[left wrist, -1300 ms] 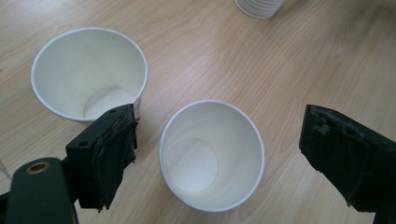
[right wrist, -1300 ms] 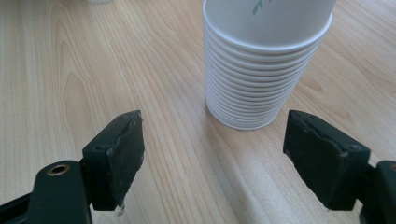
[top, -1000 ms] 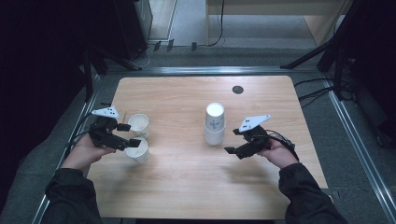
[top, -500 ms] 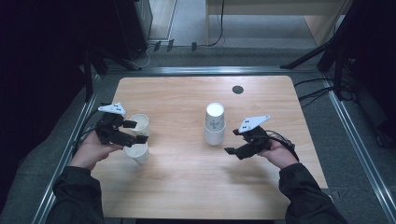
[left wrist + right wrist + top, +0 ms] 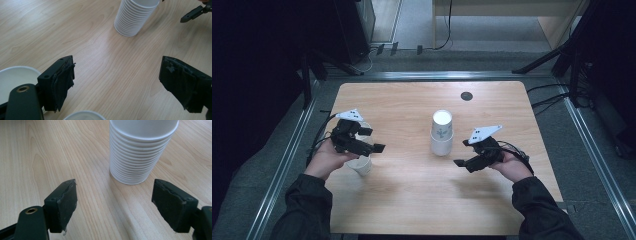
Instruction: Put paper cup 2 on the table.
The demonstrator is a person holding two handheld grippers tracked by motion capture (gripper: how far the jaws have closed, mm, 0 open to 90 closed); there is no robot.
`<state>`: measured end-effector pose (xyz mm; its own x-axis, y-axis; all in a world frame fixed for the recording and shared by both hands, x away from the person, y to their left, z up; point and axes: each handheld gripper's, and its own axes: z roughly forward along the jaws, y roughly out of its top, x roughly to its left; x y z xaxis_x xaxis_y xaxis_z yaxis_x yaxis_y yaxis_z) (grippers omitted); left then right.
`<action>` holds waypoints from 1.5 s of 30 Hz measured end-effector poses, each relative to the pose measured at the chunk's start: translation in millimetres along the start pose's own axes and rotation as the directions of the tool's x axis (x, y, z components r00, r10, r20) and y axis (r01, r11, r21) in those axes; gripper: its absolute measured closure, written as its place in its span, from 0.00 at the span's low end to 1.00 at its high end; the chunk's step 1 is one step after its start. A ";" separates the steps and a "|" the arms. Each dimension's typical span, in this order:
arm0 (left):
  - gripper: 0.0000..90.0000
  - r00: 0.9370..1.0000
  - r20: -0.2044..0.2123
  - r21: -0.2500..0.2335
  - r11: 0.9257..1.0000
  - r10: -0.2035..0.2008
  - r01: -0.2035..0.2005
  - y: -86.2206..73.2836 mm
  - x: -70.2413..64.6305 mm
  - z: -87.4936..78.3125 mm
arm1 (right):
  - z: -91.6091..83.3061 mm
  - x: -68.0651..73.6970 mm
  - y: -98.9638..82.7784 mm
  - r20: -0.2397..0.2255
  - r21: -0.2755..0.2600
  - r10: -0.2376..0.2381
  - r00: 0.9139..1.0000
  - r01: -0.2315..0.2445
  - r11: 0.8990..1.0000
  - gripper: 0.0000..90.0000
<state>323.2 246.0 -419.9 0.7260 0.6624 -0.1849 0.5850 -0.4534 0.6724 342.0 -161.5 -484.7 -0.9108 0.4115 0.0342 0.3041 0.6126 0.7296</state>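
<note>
Nearest the person's edge of the light wooden table (image 5: 412, 210), the left gripper (image 5: 374, 142) had its jaws spread w/ nothing between them, hovering right over two loose white paper cups (image 5: 361, 165) by the left edge. The right gripper (image 5: 462, 161) was spread and empty too, near the right edge. Further in, abt mid-table, stood the upside-down stack of white paper cups (image 5: 441, 132). Risk imo: the left one sat so close above the loose cups that any low sideways move could clip a rim and tip one. And a one-sided nudge from the right one could topple that tall stack.
</note>
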 end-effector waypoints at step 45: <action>0.15 0.989 0.031 0.015 0.989 0.148 -0.148 22.4 -85.7 104.9 | -4.3 27.8 -7.6 -0.007 0.027 -0.036 0.999 0.036 0.999 0.23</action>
<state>312.0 116.6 -464.1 0.8150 0.5697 -0.1055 0.4764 -0.5553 0.6816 313.2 -157.6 -486.4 -0.9230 0.3847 0.0124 0.2784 0.6451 0.7115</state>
